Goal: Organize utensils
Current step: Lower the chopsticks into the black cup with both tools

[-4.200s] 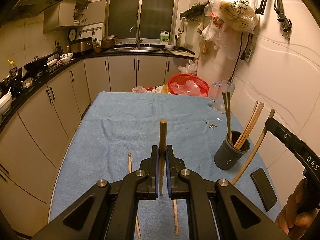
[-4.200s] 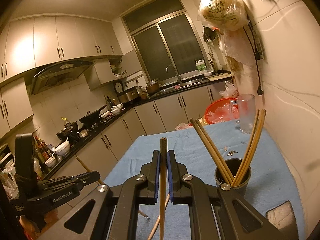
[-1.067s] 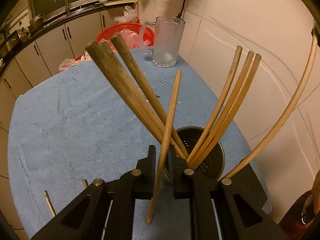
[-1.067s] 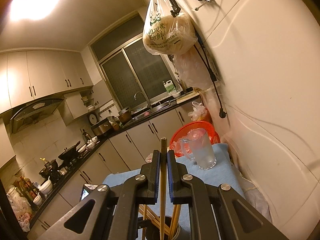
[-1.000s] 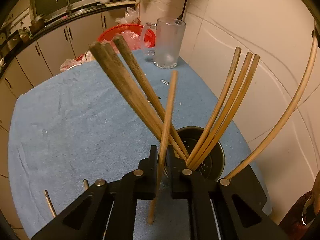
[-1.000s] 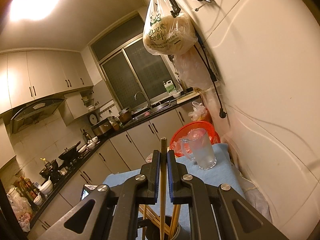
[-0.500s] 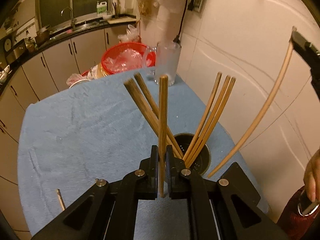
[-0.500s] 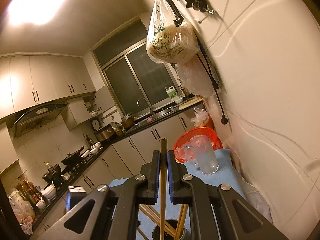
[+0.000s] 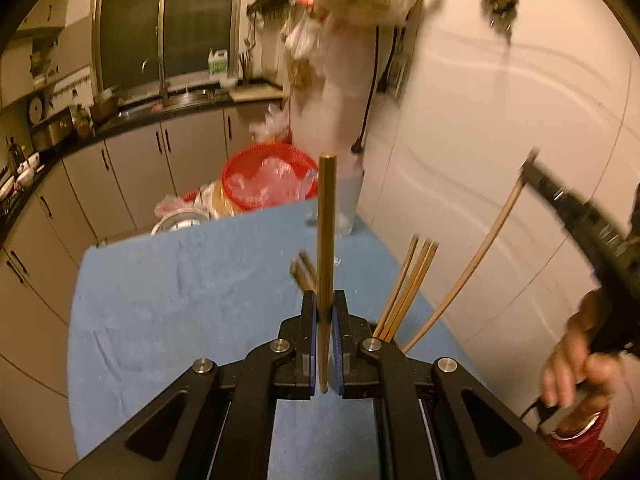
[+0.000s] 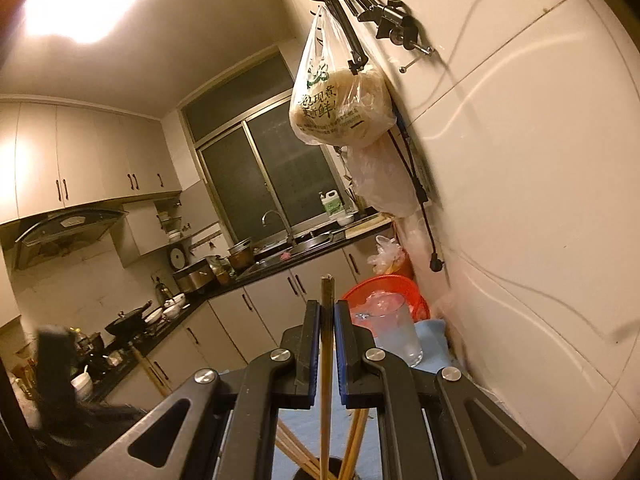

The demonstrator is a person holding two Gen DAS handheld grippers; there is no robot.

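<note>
My left gripper (image 9: pixel 324 300) is shut on a wooden chopstick (image 9: pixel 326 232) that stands upright between its pads, high above the blue towel (image 9: pixel 180 296). Below and to its right, several chopsticks (image 9: pixel 408 284) lean out of the dark holder, whose rim is hidden behind the gripper. My right gripper (image 10: pixel 327 312) is shut on another chopstick (image 10: pixel 326 380); its lower end hangs by the holder's rim (image 10: pixel 320 462) among the chopsticks in the holder (image 10: pixel 356 436). In the left wrist view the right gripper (image 9: pixel 532 164) shows at right, held by a hand (image 9: pixel 576 364), its long pale chopstick (image 9: pixel 468 272) slanting down toward the holder.
A glass mug (image 10: pixel 394 332) and a red basket (image 9: pixel 266 180) stand at the towel's far end. The white tiled wall (image 9: pixel 480 120) runs close along the right. Plastic bags (image 10: pixel 340 108) hang from a rail above. Cabinets and a counter with a sink (image 9: pixel 172 100) lie beyond.
My left gripper has risen and pulled back from the holder with its chopstick, which now stands upright. The right gripper has tilted slightly up and keeps its chopstick over the holder.
</note>
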